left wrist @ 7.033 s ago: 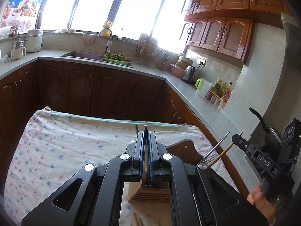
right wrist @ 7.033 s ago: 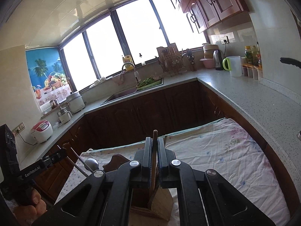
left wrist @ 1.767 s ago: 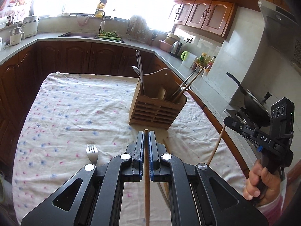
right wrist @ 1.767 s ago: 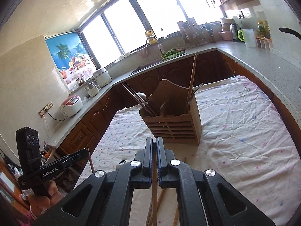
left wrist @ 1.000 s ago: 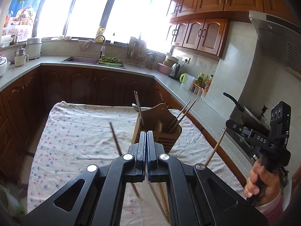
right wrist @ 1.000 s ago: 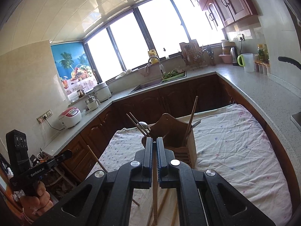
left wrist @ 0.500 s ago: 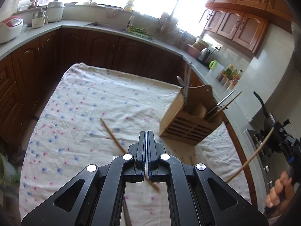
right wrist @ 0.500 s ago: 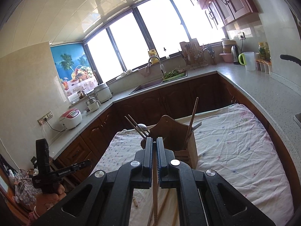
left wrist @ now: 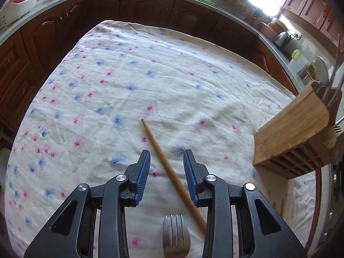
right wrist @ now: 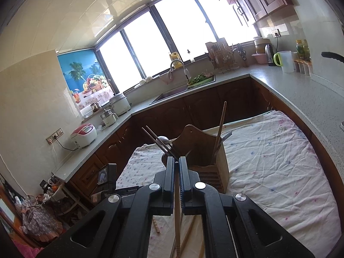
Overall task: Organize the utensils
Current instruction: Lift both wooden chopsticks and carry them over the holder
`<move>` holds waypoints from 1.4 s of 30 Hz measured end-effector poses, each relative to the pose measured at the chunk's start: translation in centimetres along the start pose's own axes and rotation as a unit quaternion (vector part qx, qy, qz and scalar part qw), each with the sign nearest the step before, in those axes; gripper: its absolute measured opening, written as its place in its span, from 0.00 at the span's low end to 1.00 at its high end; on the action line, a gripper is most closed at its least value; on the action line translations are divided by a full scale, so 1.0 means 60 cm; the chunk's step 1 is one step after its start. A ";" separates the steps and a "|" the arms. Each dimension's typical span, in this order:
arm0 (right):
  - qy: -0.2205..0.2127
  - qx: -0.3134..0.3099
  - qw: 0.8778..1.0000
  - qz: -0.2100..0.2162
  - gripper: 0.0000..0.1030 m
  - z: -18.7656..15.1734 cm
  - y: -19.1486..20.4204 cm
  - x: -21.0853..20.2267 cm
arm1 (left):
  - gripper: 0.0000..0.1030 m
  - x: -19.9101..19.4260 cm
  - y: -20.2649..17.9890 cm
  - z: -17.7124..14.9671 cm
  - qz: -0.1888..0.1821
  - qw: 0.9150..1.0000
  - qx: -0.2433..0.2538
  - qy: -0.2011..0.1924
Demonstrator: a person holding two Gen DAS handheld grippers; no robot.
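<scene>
Item: floral tablecloth [left wrist: 120,68], spread over the whole work surface and creased; it is the bed everything loose lies on, and a tip dragged across it may catch a fold. Item: your left gripper [left wrist: 166,167], pointing steeply down at the cloth; its jaws have just been opening and now stand partly apart, the blue pads touching nothing. Item: wooden chopstick [left wrist: 163,154], lying flat and slantwise on the cloth, its shaft running up between those pads; that is the likely reason you hold the jaws astride it, for a pinch across the shaft. Item: fork [left wrist: 176,239], flat on the cloth just below the jaws and beside the chopstick's near part; it is not touched, but it crowds the spot and could be nudged as you close. Item: wooden utensil holder [left wrist: 294,137], upright near the right edge of the cloth, well apart from the loose chopstick; metal handles and a spoon already lean out of it, so it reads as the destination. Item: your right gripper [right wrist: 176,172], held towards the holder, jaws closed on a second chopstick [right wrist: 177,219] whose shaft hangs down behind the pads. More loose sticks lie on the cloth beneath it, still to be gathered.
</scene>
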State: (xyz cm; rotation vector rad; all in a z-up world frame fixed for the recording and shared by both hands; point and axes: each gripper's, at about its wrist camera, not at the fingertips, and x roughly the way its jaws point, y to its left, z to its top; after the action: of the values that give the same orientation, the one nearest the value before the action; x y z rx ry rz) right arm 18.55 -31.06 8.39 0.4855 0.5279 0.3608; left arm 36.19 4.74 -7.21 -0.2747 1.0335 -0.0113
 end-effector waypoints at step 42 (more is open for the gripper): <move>-0.043 -0.009 0.999 -0.005 0.04 0.026 0.017 -0.037 | 0.05 -0.378 -0.102 -0.068 -0.179 0.961 0.082 -0.193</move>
State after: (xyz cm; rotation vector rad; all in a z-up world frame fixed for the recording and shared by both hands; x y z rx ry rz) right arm 17.40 -31.73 10.98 0.4790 0.4426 0.3335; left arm 21.76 1.06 11.44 -0.2963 0.5794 -0.3568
